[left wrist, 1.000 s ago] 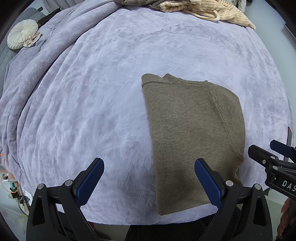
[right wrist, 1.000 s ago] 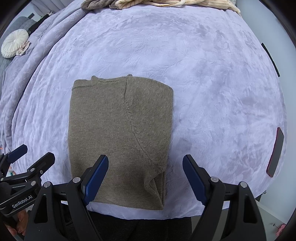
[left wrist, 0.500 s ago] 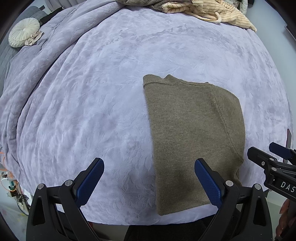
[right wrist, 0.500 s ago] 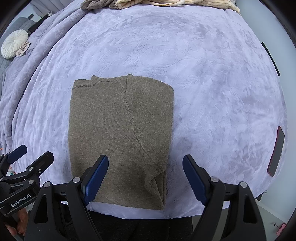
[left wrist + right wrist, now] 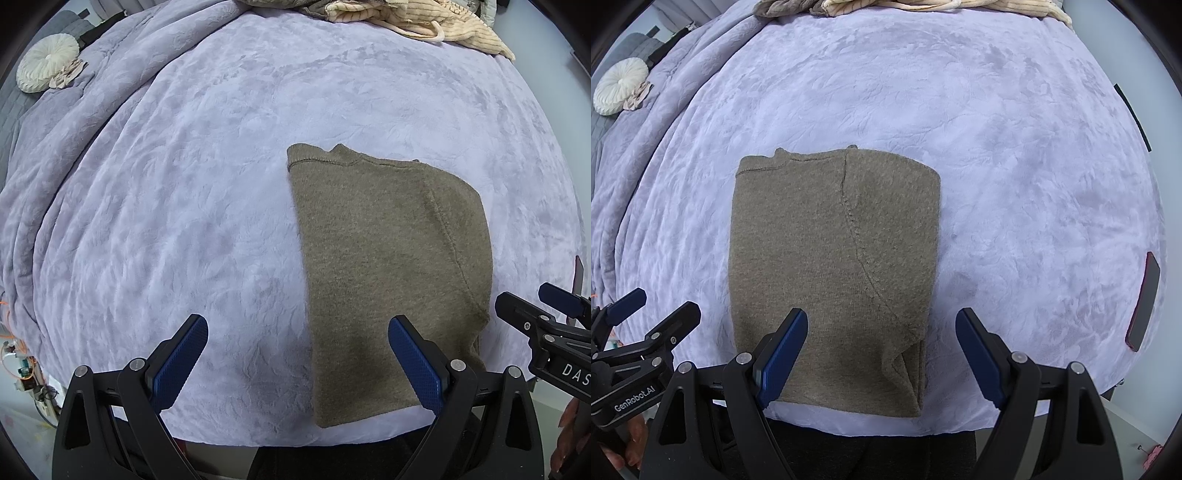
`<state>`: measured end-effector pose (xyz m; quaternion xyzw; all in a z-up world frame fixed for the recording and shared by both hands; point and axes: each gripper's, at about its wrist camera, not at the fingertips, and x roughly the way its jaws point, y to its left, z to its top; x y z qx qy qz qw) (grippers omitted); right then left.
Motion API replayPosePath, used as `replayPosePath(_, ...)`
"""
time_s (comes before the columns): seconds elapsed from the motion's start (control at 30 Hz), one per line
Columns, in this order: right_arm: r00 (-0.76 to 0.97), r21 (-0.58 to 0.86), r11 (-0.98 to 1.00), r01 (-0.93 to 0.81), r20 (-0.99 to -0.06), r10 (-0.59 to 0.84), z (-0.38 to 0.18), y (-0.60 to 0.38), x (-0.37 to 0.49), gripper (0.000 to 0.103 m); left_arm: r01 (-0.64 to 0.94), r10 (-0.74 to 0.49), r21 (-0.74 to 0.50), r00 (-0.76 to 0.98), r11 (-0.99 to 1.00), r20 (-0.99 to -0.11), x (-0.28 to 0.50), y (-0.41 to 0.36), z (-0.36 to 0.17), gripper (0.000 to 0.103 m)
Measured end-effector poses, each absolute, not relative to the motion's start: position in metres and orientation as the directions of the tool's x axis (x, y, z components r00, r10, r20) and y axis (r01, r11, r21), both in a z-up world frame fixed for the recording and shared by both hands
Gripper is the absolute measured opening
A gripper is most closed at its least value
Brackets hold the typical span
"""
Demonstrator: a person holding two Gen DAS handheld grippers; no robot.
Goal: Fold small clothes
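Observation:
A brown knitted garment [image 5: 388,258] lies folded into a tall rectangle on the lilac bedspread [image 5: 203,184], near the bed's front edge. It also shows in the right wrist view [image 5: 831,258], with a seam curving down its middle. My left gripper [image 5: 297,350] is open and empty, hovering over the garment's lower left edge. My right gripper [image 5: 881,350] is open and empty over the garment's lower right corner. Each gripper shows at the edge of the other's view.
A pile of cream and grey clothes [image 5: 406,18] lies at the far edge of the bed. A round white cushion [image 5: 48,66] sits far left. A dark phone [image 5: 1143,302] lies near the bed's right edge.
Both grippers have stayed open and nearly still. The left wrist view has shifted slightly, the garment has not moved.

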<state>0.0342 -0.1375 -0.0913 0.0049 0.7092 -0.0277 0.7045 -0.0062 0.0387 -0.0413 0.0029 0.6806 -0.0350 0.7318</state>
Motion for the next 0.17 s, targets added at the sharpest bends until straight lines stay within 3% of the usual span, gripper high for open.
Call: replayPosePath(0.17,-0.009,-0.032,0.998,0.045,-0.999,-0.032,-0.0919,-0.1376,0.0347,0.085,0.055,-0.054,-0.05,0.072,0.997,-0.996,-0.0067,0.0406,-0.0421,0.098)
